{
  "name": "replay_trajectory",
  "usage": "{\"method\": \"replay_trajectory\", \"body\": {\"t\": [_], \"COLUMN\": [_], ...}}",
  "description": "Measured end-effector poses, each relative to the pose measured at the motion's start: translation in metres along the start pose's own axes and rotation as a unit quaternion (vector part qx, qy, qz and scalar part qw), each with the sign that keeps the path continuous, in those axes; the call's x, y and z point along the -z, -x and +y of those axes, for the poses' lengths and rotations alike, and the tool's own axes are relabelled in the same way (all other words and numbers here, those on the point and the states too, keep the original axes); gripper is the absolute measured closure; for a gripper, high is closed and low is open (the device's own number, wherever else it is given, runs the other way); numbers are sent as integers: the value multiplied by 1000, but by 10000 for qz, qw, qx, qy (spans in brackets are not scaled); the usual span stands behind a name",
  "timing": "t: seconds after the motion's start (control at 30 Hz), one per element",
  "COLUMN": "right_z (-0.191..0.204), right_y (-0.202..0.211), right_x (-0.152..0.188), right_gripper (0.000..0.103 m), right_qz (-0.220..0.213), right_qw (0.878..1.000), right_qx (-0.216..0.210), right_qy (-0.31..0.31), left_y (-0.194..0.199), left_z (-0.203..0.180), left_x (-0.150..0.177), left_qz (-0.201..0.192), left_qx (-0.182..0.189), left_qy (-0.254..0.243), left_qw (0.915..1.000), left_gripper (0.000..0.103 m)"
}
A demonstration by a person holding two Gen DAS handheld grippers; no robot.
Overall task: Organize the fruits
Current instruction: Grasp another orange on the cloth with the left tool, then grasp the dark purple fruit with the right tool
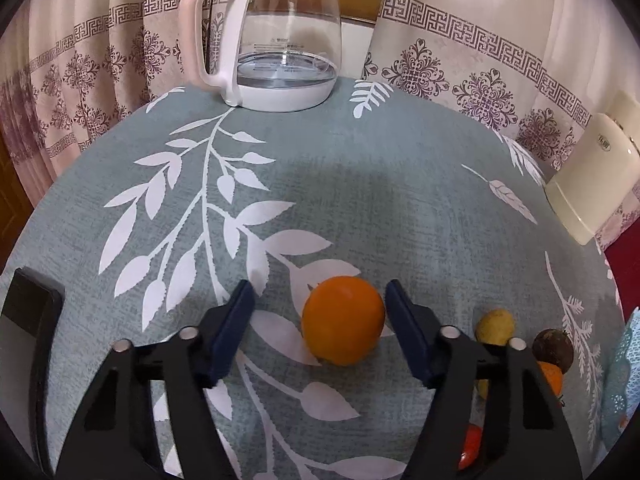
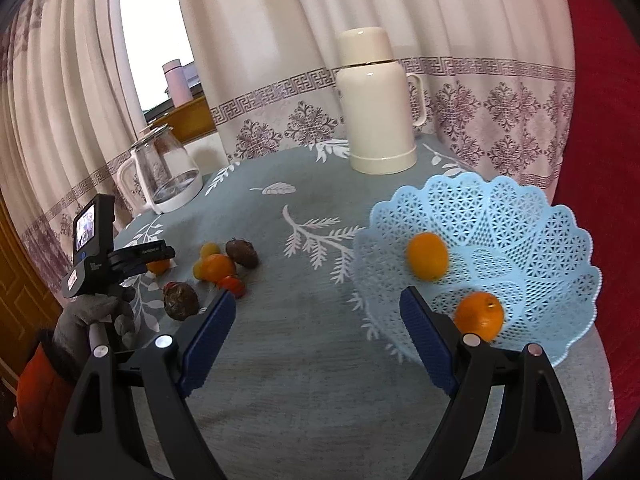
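Teal leaf-print tablecloth (image 1: 360, 200), orange fruit (image 1: 342, 320), seemingly maroon-brown fruit (image 1: 554, 349).

Two oranges (image 2: 427, 256) lie in the blue lattice basket (image 2: 520, 216) beyond the open hand-held gripper (image 2: 318, 332).

No legible text (faint marks on glass kettle (image 1: 286, 46), flask (image 1: 592, 184) unreadable)

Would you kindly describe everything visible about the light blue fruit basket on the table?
The light blue basket looks like thin plastic, pierced all over with a lattice of small openings and edged by a scalloped, flaring rim. It sits upright on the grey-green leaf-print tablecloth, in front of the cream thermos. Two oranges lie inside, one deeper in and one nearer the front. The right gripper stands open beside it, not touching it.
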State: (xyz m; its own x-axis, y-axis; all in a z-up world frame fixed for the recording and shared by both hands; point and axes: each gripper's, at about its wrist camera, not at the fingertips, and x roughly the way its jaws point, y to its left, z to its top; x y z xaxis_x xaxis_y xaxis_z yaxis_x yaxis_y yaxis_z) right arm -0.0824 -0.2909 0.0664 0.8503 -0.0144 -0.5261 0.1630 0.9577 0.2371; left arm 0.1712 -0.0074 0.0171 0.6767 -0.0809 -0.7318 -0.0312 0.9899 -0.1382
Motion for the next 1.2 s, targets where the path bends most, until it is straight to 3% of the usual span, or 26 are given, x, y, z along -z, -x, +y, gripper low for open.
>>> {"method": "replay_trajectory", "body": {"t": [0.2, 0.6, 0.9, 1.07, 1.2], "right_z": [13, 64, 124, 142, 149], "right_y": [-14, -48, -94, -124, -139], "right_x": [1, 1, 10, 13, 15], "right_gripper": [19, 19, 19, 36, 43], "right_qz": [187, 644, 1170, 1536, 1718], "right_qw": [9997, 9943, 9760, 9672, 9640], "right_qx": [-139, -673, -1255, -1339, -1327], "right_qy": [63, 515, 1339, 1518, 1532], "left_y": [2, 21, 37, 40, 39], "left_z": [-4, -1, 4, 14, 20], "left_x": [3, 6, 7, 4, 2], "left_qz": [-47, -416, -696, -720, -720], "left_qx": [329, 267, 74, 41, -14], "left_qy": [-128, -55, 24, 239, 373], "left_qw": [9994, 9988, 9975, 9971, 9967], "left_gripper": [64, 64, 64, 64, 64]}}
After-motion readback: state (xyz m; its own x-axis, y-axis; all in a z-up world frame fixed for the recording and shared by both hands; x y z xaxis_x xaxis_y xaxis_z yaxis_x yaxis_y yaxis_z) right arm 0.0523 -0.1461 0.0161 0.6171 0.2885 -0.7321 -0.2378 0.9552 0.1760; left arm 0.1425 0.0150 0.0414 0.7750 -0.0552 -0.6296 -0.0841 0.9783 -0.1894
